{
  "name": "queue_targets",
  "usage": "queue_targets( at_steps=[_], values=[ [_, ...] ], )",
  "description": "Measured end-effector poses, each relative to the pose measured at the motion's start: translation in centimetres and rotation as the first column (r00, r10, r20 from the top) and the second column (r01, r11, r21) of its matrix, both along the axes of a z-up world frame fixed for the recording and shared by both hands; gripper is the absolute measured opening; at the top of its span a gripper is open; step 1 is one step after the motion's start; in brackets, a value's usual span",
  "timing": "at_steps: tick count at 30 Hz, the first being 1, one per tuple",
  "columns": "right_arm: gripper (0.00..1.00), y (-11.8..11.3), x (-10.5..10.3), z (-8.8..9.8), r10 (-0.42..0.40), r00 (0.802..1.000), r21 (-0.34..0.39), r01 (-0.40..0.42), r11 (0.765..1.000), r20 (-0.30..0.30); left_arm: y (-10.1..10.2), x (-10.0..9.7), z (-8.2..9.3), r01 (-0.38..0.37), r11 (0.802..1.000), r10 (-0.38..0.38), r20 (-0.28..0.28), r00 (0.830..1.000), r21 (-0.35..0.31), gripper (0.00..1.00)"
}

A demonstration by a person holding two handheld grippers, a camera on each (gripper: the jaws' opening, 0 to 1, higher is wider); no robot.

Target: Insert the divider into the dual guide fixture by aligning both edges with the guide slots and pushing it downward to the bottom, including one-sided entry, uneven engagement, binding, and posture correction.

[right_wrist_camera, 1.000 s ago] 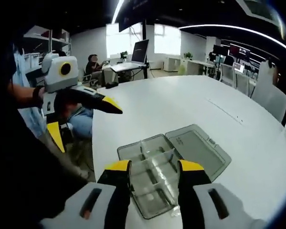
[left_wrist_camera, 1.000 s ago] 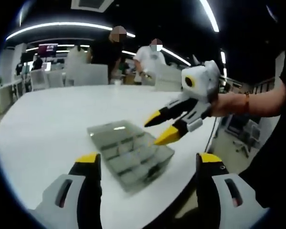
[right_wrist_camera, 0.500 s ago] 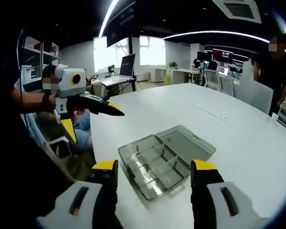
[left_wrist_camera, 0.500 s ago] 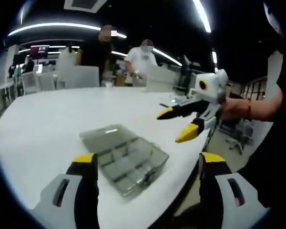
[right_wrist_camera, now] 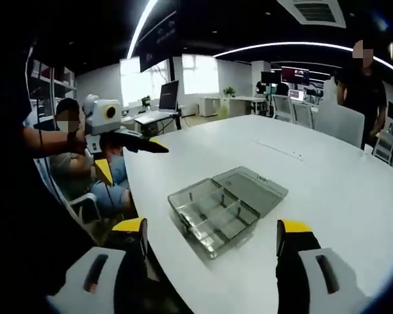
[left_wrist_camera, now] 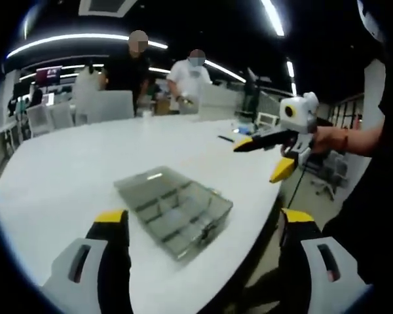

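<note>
A clear plastic compartment box (left_wrist_camera: 177, 212) lies open on the white table (left_wrist_camera: 65, 163), its lid (right_wrist_camera: 252, 186) folded flat beside the tray. Thin dividers stand between the tray's cells (right_wrist_camera: 209, 216). My left gripper (left_wrist_camera: 203, 219) is open, its yellow-tipped jaws far apart on the near side of the box and holding nothing. My right gripper (right_wrist_camera: 212, 226) is open too, also clear of the box and holding nothing. Each gripper shows in the other's view, held in the air off the table's edge: the right one (left_wrist_camera: 262, 158) and the left one (right_wrist_camera: 131, 160), both with jaws spread.
Two people (left_wrist_camera: 164, 69) stand behind the table's far side, and chairs (left_wrist_camera: 108, 104) line it. A seated person (right_wrist_camera: 72, 163) is beside the table's edge. Another person (right_wrist_camera: 363, 78) stands at the far right. The box sits close to the table's rounded edge (right_wrist_camera: 150, 222).
Both grippers have drawn back from the box and away from each other. The right gripper's jaws have spread wider. The box has stayed in place on the table.
</note>
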State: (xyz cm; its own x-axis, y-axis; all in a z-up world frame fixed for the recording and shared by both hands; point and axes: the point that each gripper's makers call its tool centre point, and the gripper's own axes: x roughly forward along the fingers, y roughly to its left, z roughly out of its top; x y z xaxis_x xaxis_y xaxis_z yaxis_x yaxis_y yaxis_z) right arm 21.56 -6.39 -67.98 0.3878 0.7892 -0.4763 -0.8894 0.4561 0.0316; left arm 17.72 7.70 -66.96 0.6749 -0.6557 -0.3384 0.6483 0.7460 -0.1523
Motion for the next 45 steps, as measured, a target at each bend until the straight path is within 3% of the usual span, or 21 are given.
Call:
queue_targets(
  at_steps=[13,20,35,45],
  values=[
    [0.86,-0.5,-0.5,0.1,-0.006,1.0,0.007,0.006,1.0,0.007,1.5,-1.0,0.9,-0.064,0.998,0.065,0.026,0.998,-0.016,0.95],
    [0.86,-0.4,-0.1,0.2,-0.003,1.0,0.001,0.003,1.0,0.015,2.2,-1.1,0.5,-0.081,0.997,0.081,0.017,0.997,-0.011,0.95],
    [0.84,-0.1,0.7,0.7,-0.014,1.0,0.012,0.014,1.0,0.025,3.1,-0.2,0.8,-0.101,0.995,0.102,0.024,0.995,-0.018,0.95],
    [0.84,0.0,0.5,0.0,-0.007,1.0,-0.006,0.007,1.0,0.011,3.5,0.2,0.4,-0.097,0.995,0.097,0.015,0.995,-0.005,0.95]
  ],
)
